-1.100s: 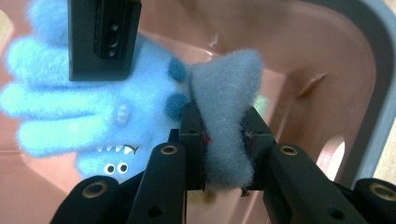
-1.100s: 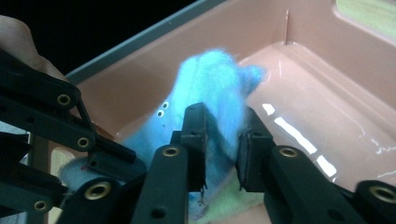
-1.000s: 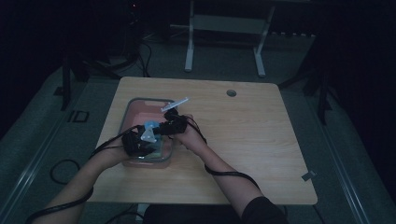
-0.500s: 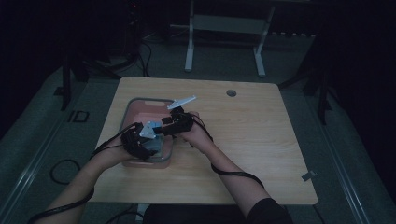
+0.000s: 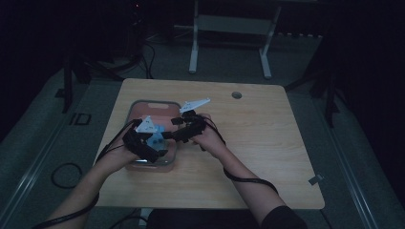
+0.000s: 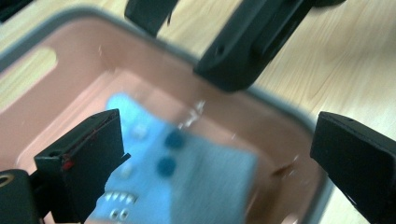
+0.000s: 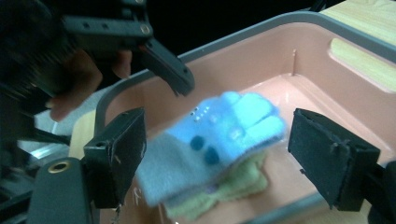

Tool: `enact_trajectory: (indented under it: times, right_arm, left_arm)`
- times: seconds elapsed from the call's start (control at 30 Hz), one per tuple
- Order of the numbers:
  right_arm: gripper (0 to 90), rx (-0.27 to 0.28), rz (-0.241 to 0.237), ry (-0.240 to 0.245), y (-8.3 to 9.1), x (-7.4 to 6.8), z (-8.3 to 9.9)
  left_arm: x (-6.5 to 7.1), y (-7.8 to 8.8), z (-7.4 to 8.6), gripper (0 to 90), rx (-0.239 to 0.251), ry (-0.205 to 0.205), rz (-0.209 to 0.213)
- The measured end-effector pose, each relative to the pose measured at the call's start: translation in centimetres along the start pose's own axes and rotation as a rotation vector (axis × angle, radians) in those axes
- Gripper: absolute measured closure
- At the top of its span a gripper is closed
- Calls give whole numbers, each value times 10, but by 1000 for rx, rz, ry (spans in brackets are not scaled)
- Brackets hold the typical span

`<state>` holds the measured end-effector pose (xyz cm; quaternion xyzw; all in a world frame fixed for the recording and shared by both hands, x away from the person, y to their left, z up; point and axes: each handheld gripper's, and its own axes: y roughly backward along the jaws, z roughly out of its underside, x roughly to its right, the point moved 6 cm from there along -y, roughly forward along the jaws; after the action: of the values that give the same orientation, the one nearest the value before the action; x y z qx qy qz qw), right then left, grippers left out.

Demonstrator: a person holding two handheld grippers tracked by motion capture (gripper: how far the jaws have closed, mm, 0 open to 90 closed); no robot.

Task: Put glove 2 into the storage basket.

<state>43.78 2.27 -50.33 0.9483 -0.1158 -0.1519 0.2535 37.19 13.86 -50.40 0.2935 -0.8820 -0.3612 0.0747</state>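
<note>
**Both grippers released over the tub**

Blue glove point(image 7: 219, 140) lies blurred in pink tub point(image 7: 299, 60), atop a half-hidden green glove point(image 7: 233, 186). Left gripper point(image 6: 215, 154) and right gripper point(image 7: 217, 154): jaws just opened, pads clear. Tub's 6 o'clock rim is cut off.
</note>
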Motion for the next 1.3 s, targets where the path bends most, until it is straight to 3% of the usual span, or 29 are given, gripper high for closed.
enact_trajectory:
  times: [0.77, 1.3]
  right_arm:
    - [194, -11, 62, 18, 38, 14, 18]
    - [193, -5, 100, 20, 74, 21, 37]
  left_arm:
    - [38, -14, -37, 32, 53, -75, 51]
    - [70, -31, -62, 32, 94, -126, 121]
